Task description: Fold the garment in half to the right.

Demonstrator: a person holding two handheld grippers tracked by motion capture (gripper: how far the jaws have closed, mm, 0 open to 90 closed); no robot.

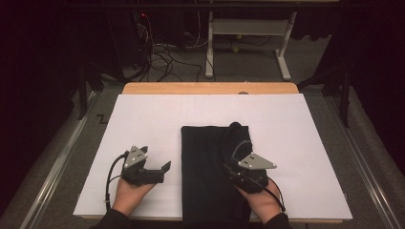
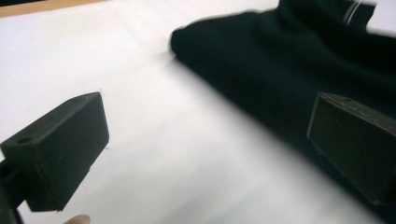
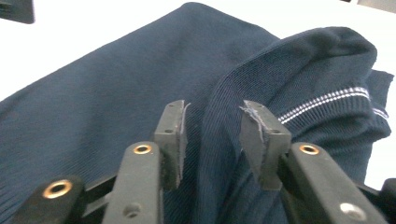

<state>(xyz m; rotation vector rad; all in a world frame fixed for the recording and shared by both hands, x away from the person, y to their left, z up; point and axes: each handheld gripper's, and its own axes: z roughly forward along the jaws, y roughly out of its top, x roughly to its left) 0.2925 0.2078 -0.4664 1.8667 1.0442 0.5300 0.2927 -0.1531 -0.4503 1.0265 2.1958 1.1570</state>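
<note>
**Folding a dark sweater — right gripper at a raised ribbed edge, left gripper standing off**

Item: dark navy knit sweater (image 1: pixel 210 167), lying folded into a tall rectangle on the white sheet (image 1: pixel 143 119) that covers the tabletop (image 1: pixel 210 88), slightly right of centre and near the person's edge. Near its upper right a ribbed band with a thin white stripe (image 3: pixel 327 100) stands lifted off the flat body, forming a hump.

Right gripper (image 3: pixel 212 135): over the sweater's right half. Its fingers (image 3: pixel 170 135) are part-way together, straddling the raised fold of ribbed knit. The cloth sits between the pads, but gaps show on both sides, so I read this as no firm pinch yet. Judgement: the gripper is positioned so that closing would take the fold for the next turn-over.

Left gripper (image 1: pixel 157 171): on the bare sheet just left of the sweater, apart from it. Fingers (image 2: pixel 60 149) spread wide, nothing between them; the sweater's left edge lies just beyond the far finger. Judgement: parked ready to pin or lift that edge while the right side is worked.

Containers: none on the tabletop; nothing to record under contents.

Background: table frame (image 1: pixel 248 38) and cables (image 1: pixel 162 57) on the floor behind.
</note>
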